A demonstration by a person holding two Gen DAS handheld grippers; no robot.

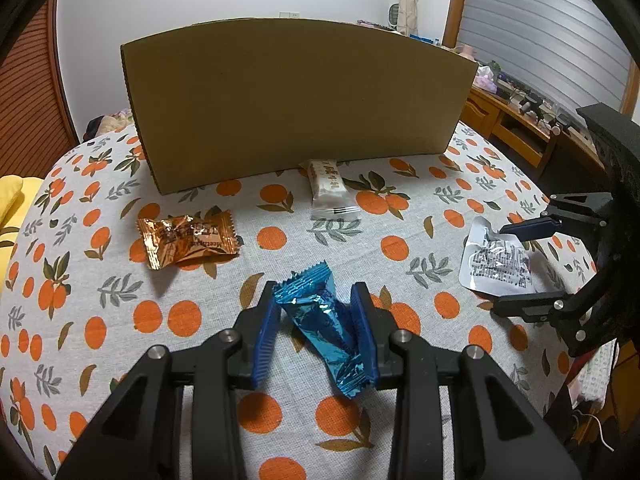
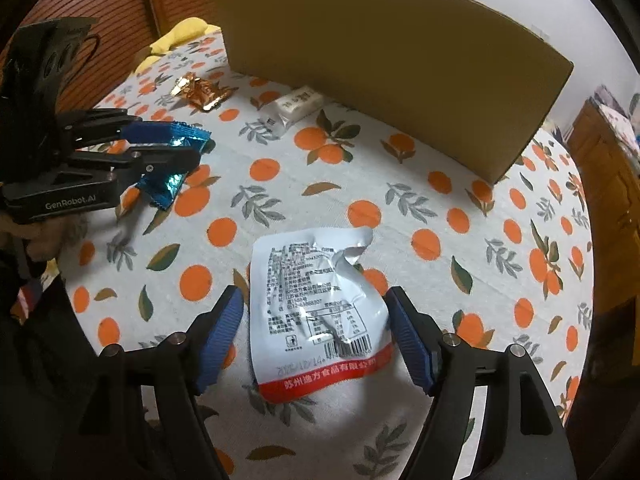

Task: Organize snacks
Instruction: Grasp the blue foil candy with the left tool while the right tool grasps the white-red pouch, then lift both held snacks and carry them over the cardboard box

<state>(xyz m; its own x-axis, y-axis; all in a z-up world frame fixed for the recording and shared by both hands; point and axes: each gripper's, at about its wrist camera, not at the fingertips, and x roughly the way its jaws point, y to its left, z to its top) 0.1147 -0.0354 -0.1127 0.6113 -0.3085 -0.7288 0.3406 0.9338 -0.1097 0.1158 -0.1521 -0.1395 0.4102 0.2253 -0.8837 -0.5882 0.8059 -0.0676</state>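
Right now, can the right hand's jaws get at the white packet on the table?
Probably yes. The right gripper is open, its jaws on either side of the white packet, with nothing lying between them.

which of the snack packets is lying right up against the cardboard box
The white bar-shaped packet: its far end touches the foot of the cardboard box. The orange packet, blue packet and silver pouch all lie farther out on the tablecloth.
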